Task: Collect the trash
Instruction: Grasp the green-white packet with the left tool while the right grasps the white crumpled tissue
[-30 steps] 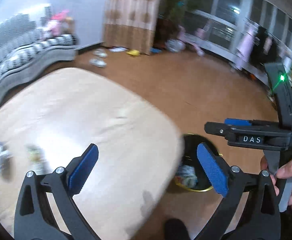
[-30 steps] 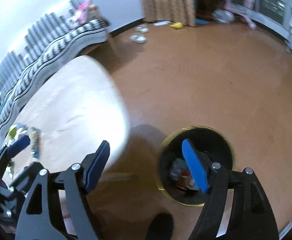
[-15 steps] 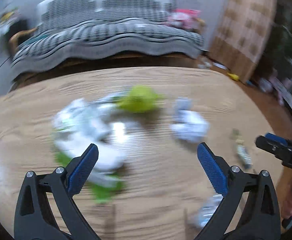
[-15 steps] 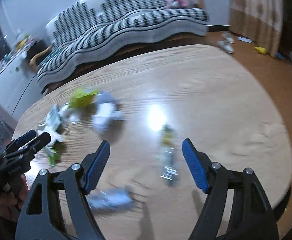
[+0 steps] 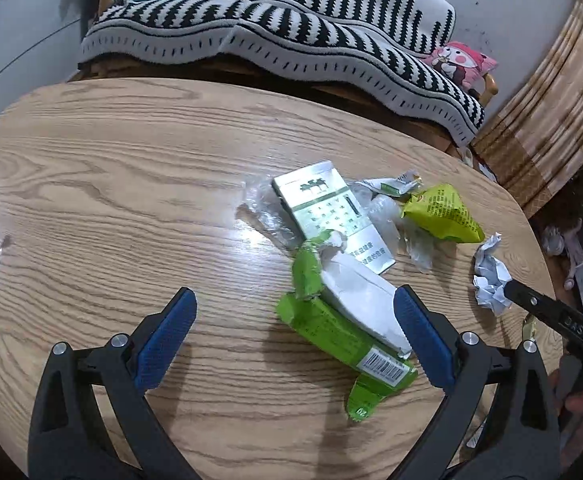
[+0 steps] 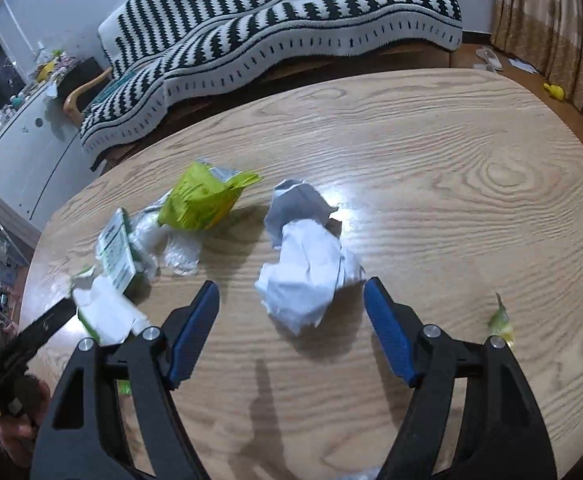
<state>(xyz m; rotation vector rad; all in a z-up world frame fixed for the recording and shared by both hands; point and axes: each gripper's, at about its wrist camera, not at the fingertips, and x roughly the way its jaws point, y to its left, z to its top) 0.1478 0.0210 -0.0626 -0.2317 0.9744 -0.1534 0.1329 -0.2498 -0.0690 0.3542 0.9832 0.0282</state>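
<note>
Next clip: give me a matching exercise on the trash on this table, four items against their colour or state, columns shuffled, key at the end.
Items
1. crumpled paper ball
2. cigarette pack
3. snack bag
4. torn carton

Descriptions
A. yellow-green, puffed up, at the far end of the pile
B. white and grey, just ahead of the open right gripper
C. green outside, ripped open with a white inside and a barcode, beside the left gripper
D. flat, silver-white with green print, lying on clear plastic film

Pairs: 1-B, 2-D, 3-A, 4-C
</note>
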